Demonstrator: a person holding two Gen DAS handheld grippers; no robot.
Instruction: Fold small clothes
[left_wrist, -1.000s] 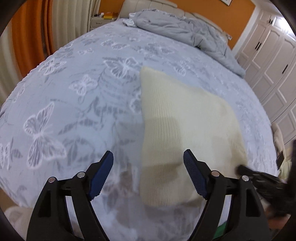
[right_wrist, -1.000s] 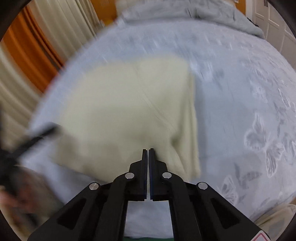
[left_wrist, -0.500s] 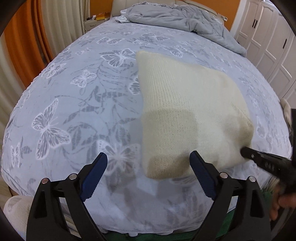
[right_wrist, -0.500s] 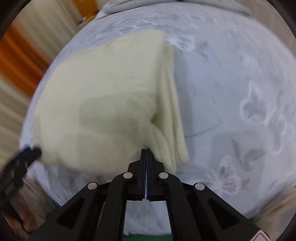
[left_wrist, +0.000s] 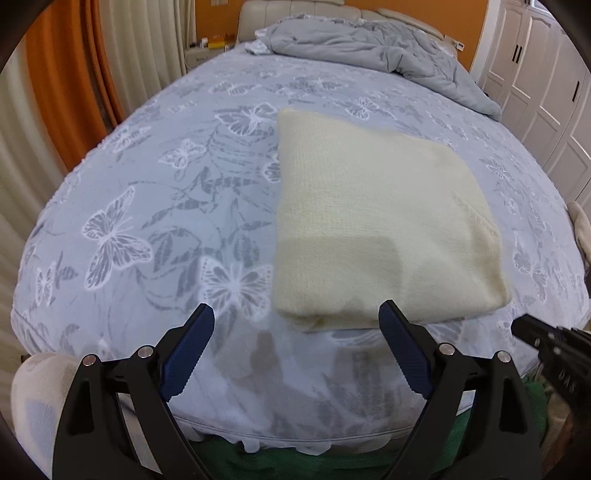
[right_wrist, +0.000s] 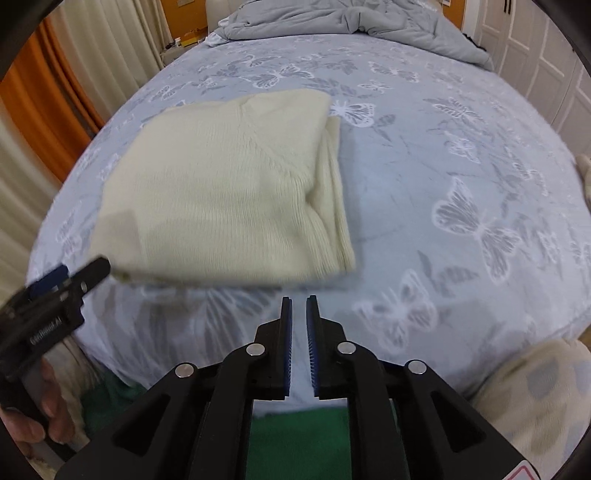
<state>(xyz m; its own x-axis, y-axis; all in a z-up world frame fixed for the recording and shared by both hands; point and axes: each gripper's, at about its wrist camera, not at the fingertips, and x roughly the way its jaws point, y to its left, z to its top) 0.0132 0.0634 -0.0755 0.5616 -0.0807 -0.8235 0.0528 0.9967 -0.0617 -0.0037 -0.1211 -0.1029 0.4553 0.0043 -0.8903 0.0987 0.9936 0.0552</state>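
A cream knitted sweater (left_wrist: 373, 221) lies folded into a flat rectangle near the foot edge of the bed; it also shows in the right wrist view (right_wrist: 229, 192). My left gripper (left_wrist: 297, 319) is wide open and empty, just short of the sweater's near edge. My right gripper (right_wrist: 299, 306) holds nothing, its jaws a narrow gap apart, pulled back from the sweater's near right corner. Each gripper shows at the edge of the other's view, the right one (left_wrist: 554, 347) and the left one (right_wrist: 55, 295).
The bed has a blue-grey butterfly bedspread (left_wrist: 166, 206). A crumpled grey duvet (left_wrist: 369, 48) lies at the head. Orange and cream curtains (left_wrist: 66, 74) hang on the left, white wardrobes (left_wrist: 546, 74) stand on the right. A green mat (right_wrist: 295, 443) lies on the floor below.
My right gripper has let go of the sweater's corner, opened slightly and pulled back. Both grippers have drawn away from the bed edge. The sweater now lies flat.
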